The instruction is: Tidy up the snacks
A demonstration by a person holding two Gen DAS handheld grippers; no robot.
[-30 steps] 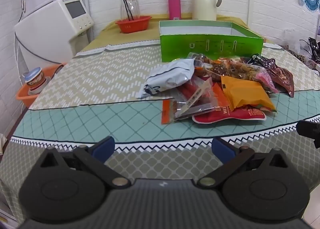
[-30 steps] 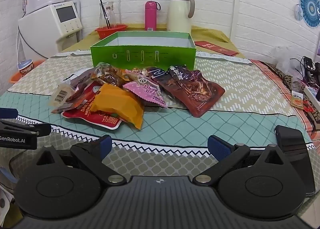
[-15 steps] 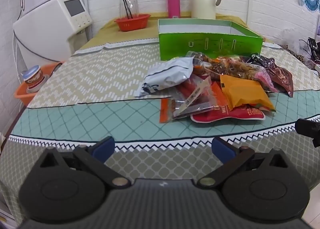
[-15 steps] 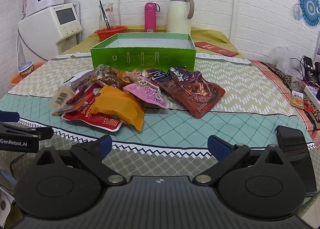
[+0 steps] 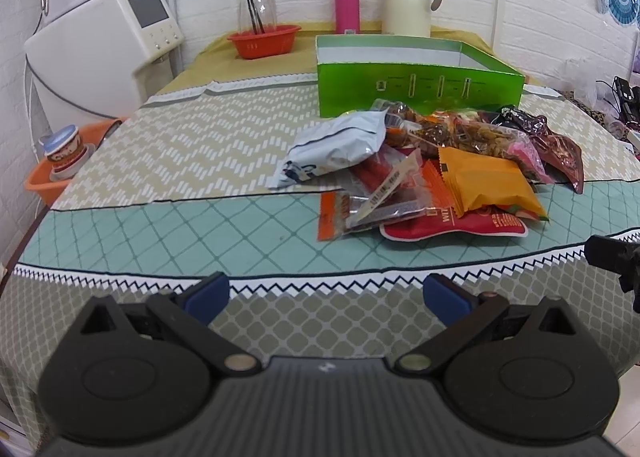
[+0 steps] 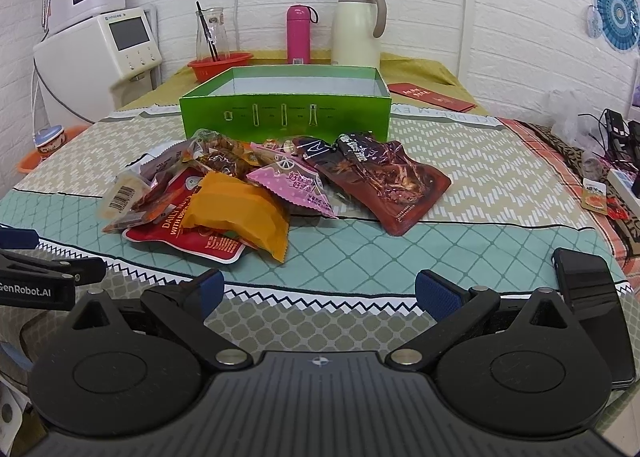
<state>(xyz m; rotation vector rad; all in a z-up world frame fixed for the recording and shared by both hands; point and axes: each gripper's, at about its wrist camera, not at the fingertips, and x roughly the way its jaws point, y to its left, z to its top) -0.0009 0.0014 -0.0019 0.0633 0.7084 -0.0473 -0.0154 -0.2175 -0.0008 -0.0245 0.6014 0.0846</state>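
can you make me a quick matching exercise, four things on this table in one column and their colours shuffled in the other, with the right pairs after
Things:
1. open box
2. flask
3. puffy snack pack on top of the pile at the front
4. small basket holding the glass jug

Colours:
a. pink
b. red
c. green
d. orange

Pairs: 1-c, 2-a, 3-d, 4-b

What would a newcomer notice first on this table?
The bright heap of snack packets mid-table, topped by an orange packet nearest the camera. Just behind the heap stands an open green box, which looks empty from here. Both hand-held grippers, left and right, hang open, short of the heap.
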